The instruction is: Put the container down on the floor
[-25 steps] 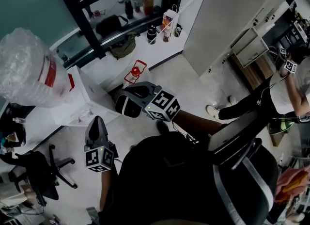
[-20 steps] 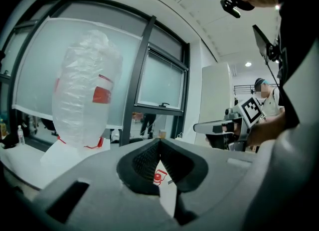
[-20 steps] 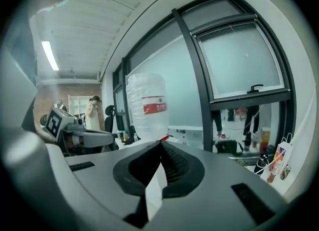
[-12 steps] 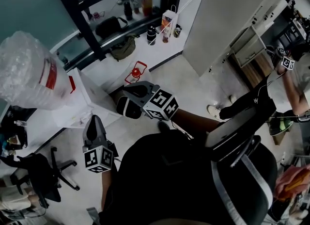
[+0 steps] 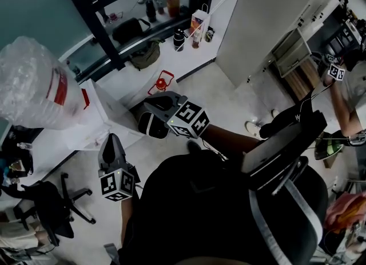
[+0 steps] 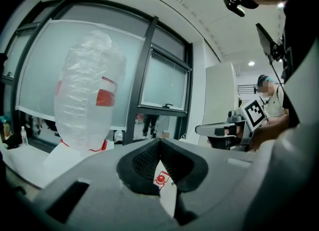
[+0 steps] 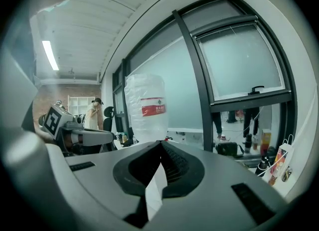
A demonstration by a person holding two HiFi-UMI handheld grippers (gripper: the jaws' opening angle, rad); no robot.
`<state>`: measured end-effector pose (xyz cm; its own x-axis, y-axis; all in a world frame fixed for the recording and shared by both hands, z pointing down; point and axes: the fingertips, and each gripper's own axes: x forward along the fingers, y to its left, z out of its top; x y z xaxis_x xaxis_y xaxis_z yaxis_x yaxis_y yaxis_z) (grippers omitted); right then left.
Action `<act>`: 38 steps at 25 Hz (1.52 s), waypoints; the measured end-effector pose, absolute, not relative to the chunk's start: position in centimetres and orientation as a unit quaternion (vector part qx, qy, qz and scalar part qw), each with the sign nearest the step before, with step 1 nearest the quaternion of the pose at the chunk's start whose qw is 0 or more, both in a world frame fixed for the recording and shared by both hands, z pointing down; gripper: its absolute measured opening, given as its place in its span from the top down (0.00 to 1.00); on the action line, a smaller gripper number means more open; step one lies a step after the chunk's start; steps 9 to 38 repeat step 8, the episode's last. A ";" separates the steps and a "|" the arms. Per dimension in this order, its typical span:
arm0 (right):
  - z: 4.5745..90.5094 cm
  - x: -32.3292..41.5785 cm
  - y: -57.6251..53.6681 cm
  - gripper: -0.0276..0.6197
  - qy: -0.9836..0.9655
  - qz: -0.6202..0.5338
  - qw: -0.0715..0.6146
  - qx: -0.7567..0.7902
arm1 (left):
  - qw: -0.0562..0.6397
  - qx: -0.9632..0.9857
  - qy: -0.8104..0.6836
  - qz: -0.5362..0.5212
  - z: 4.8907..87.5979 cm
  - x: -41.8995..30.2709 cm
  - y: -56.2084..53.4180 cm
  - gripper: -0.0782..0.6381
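Observation:
The container is a large clear water bottle [image 5: 31, 84] with a red label. It stands upside down on a white dispenser [image 5: 97, 118] at the left. In the left gripper view the bottle [image 6: 87, 95] rises ahead and left of the jaws. In the right gripper view the bottle [image 7: 147, 108] stands straight ahead. My left gripper [image 5: 113, 141] is shut and empty, held low in front of the dispenser. My right gripper [image 5: 153, 105] is also shut and empty, just right of the dispenser. Neither touches the bottle.
A small red lantern [image 5: 162, 84] sits on the floor behind the right gripper. Bags and bottles [image 5: 143, 29] line the window sill, with a paper bag [image 5: 200, 23] nearby. An office chair [image 5: 48, 212] stands at the lower left. Another person [image 5: 343, 104] stands at the right near a cabinet [image 5: 294, 52].
Both grippers have stayed nearly where they were, and both jaws have stayed shut. The person at the right has shifted a little.

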<state>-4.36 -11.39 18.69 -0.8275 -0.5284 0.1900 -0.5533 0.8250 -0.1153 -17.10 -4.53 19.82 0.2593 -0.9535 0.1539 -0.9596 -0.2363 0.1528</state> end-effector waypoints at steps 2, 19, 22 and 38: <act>18.9 -4.3 -11.5 0.95 -0.952 0.084 0.076 0.286 | 0.109 0.785 -0.610 0.017 19.9 -17.2 -4.6 0.87; 19.5 -4.1 -11.7 0.95 -0.950 0.086 0.081 0.288 | 0.111 0.789 -0.604 0.014 20.2 -16.9 -4.8 0.87; 19.5 -4.1 -11.7 0.95 -0.950 0.086 0.081 0.288 | 0.111 0.789 -0.604 0.014 20.2 -16.9 -4.8 0.87; 19.5 -4.1 -11.7 0.95 -0.950 0.086 0.081 0.288 | 0.111 0.789 -0.604 0.014 20.2 -16.9 -4.8 0.87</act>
